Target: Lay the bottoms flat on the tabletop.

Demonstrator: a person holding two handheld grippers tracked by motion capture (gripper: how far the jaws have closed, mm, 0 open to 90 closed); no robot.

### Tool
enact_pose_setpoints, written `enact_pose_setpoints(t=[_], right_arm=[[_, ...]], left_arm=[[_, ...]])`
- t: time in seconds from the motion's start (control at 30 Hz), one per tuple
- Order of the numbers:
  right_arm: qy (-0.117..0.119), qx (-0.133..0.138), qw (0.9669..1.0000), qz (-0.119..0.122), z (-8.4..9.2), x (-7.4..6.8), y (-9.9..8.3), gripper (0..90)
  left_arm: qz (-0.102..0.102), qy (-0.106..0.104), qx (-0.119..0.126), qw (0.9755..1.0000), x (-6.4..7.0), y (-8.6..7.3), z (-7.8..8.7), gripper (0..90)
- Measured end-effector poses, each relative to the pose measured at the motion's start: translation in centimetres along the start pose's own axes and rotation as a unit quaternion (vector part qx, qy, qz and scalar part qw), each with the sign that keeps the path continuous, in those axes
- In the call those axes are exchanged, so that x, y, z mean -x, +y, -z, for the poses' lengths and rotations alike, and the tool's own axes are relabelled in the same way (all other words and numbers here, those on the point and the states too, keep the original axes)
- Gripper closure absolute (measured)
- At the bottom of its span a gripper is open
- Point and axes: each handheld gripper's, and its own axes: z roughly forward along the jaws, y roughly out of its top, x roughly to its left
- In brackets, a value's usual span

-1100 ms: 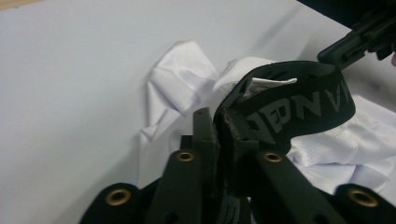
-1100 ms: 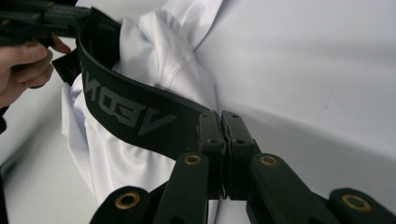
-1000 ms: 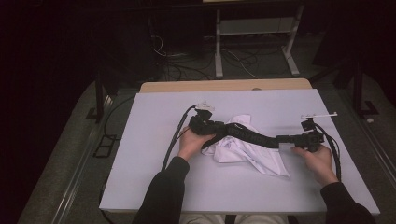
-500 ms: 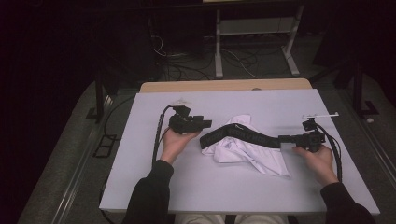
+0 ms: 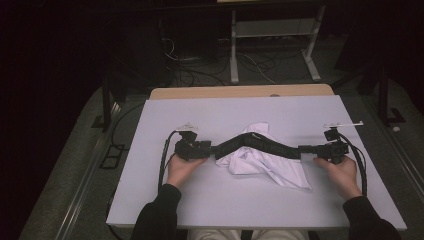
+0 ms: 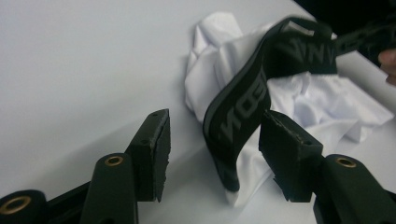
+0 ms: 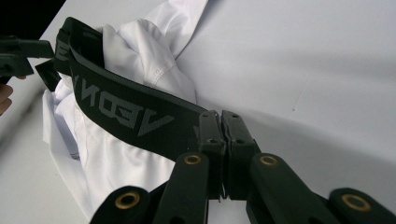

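A crumpled white garment [image 5: 270, 167] with a black lettered elastic waistband [image 5: 260, 142] lies mid-table. My right gripper [image 5: 303, 148] is shut on the band's right end; in the right gripper view its jaws [image 7: 220, 115] pinch the waistband [image 7: 116, 105] over the white garment [image 7: 140, 56]. My left gripper [image 5: 209, 148] stands open at the band's left end. Its jaws have just been opening. In the left gripper view the waistband [image 6: 238, 102] runs between the left gripper [image 6: 215, 119] jaws without being pressed, and the white garment [image 6: 308, 98] lies behind.
The white table top [image 5: 225, 110] has bare room all around the garment. A wooden edge [image 5: 240, 92] borders its far side. Beyond it, a metal stand [image 5: 270, 30] and cables [image 5: 185, 60] sit on the dark floor. A cable trails from each gripper.
My left gripper let go of the waistband's left end, swung away to the left, then came back low with open jaws around that end. The right gripper kept its grip and place.
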Motion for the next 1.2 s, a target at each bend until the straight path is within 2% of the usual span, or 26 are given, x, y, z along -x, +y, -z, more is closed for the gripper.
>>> enact_pose_setpoints(t=[0.13,0.23,0.3,0.43,0.47,0.53,0.7,0.87,1.2], right_arm=[[-0.002,-0.002,1.0,0.003,-0.1,0.0,-0.1,87.1],[-0.001,-0.003,1.0,0.002,-0.2,0.0,-0.1,87.0],[-0.001,-0.005,1.0,0.002,-0.2,-0.1,-0.1,87.0],[-0.001,-0.004,1.0,0.002,-0.2,-0.1,-0.1,87.0],[-0.001,-0.003,1.0,0.002,-0.2,-0.1,-0.1,87.0],[-0.001,-0.002,1.0,0.003,-0.1,0.0,-0.1,87.0],[0.0,0.001,1.0,0.001,0.1,0.1,-0.1,87.0],[-0.001,0.004,1.0,-0.001,0.3,0.2,0.0,87.0],[-0.001,0.01,1.0,0.001,0.6,0.4,0.1,87.0]], left_arm=[[0.0,-0.006,-0.01,0.9999,0.1,-0.3,-0.4,46.3],[0.001,-0.015,-0.007,0.9999,0.4,-0.3,-0.8,49.5],[-0.007,-0.019,-0.014,0.9997,0.5,-0.3,-1.1,59.2],[-0.01,-0.01,-0.024,0.9996,0.6,-0.3,-1.1,76.8],[-0.009,-0.012,-0.024,0.9996,0.4,-0.3,-1.0,80.3],[-0.001,-0.028,-0.023,0.9993,0.1,-0.2,-0.7,84.3],[0.007,-0.042,-0.02,0.9989,-0.3,0.0,0.1,86.0],[0.013,-0.038,-0.016,0.999,-0.4,0.5,1.0,86.1],[-0.012,-0.035,-0.011,0.9993,-0.2,1.0,1.6,86.2]])
